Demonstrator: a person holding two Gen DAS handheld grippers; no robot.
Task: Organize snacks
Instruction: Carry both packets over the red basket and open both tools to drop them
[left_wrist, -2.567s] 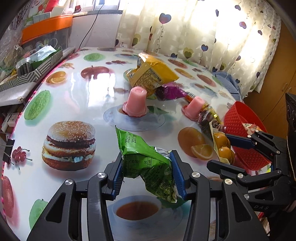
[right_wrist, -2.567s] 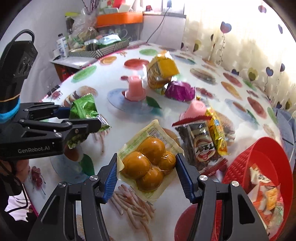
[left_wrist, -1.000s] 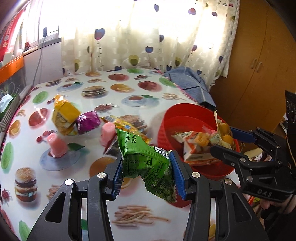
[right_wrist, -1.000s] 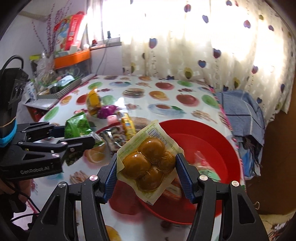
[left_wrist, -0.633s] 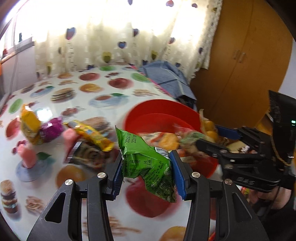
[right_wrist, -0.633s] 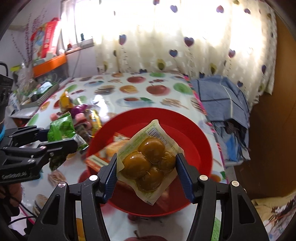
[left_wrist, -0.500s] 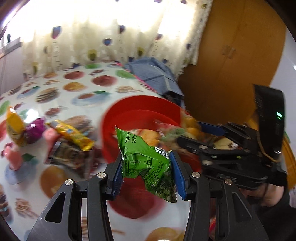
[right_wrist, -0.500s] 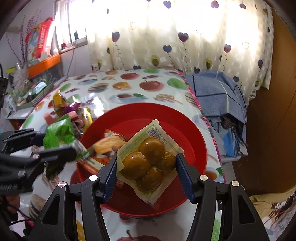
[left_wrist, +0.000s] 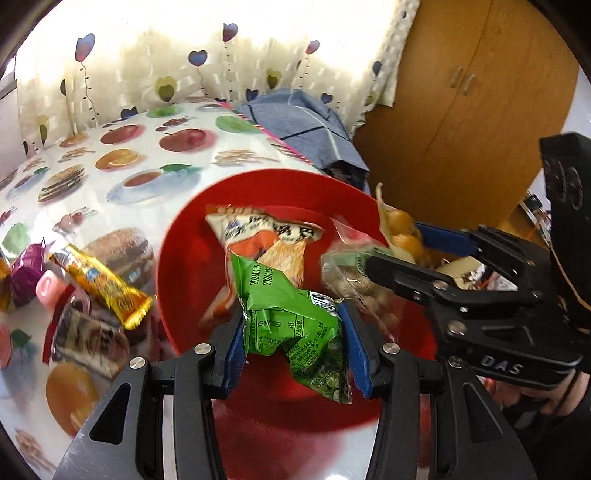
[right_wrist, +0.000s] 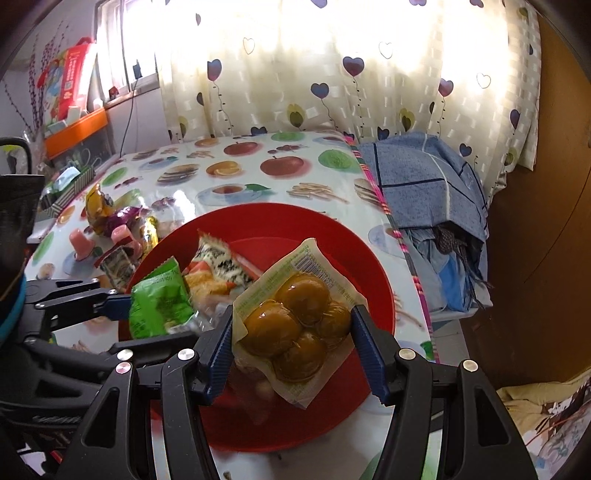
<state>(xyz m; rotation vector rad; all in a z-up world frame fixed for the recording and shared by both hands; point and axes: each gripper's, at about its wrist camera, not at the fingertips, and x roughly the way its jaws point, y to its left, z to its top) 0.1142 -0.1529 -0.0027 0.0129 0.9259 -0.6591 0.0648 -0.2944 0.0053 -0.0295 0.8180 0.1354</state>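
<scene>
The red basket (left_wrist: 173, 258) hides its near rim behind the fingers (left_wrist: 351, 347); snacks (left_wrist: 88, 332) along the tabletop's left edge are blurred.

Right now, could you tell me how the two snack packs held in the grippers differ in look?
The green packet in the left gripper is opaque, printed foil and crumpled; the clear pack in the right gripper is see-through and lies flatter, showing round brown pieces inside. The green packet hides its contents. Both are clamped between blue pads above the red basket.

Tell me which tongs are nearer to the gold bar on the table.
Left. The left tongs, gripping the green bag, are just beside the gold bar; the right tongs hold over the red basket's far side.
</scene>
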